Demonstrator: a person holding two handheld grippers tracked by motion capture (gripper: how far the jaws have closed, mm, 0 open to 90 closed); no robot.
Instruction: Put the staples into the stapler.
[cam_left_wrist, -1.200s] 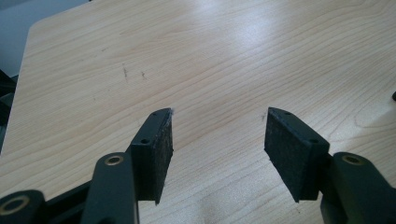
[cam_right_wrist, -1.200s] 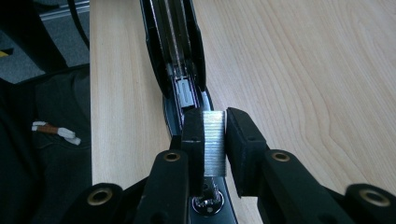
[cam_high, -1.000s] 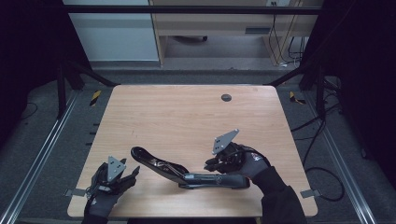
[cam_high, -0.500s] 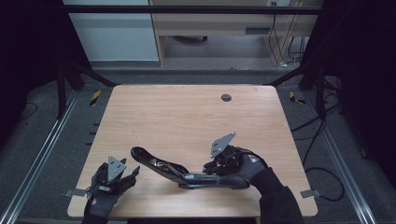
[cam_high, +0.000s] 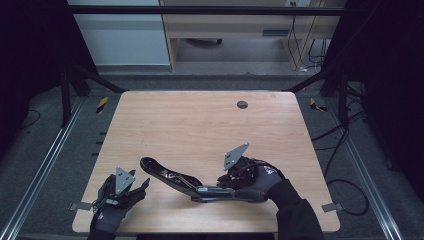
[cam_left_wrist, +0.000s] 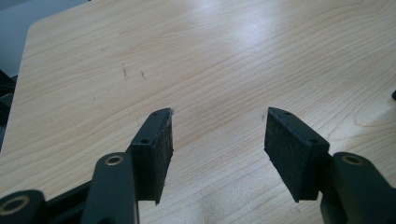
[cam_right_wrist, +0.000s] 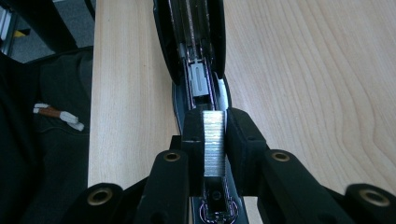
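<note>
The right gripper (cam_right_wrist: 215, 140) is clamping its fingers (cam_right_wrist: 194, 135) on a silver strip of staples (cam_right_wrist: 214, 142), holding it over the rear of the opened black stapler (cam_high: 192, 182). The stapler is lying near the table's (cam_high: 200, 125) front edge, its lid stretching toward ten o'clock. At the table's seven o'clock corner, the left gripper (cam_left_wrist: 217, 140) is resting with fingers (cam_left_wrist: 159, 149) spread apart, holding nothing.

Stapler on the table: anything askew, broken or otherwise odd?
The stapler lies flipped fully open on the table, its top arm swung back and its channel exposed. That looks deliberate, not damage: the right tool is shut on a strip of staples right above the open channel. The left tool is open, with nothing between its pads.
</note>
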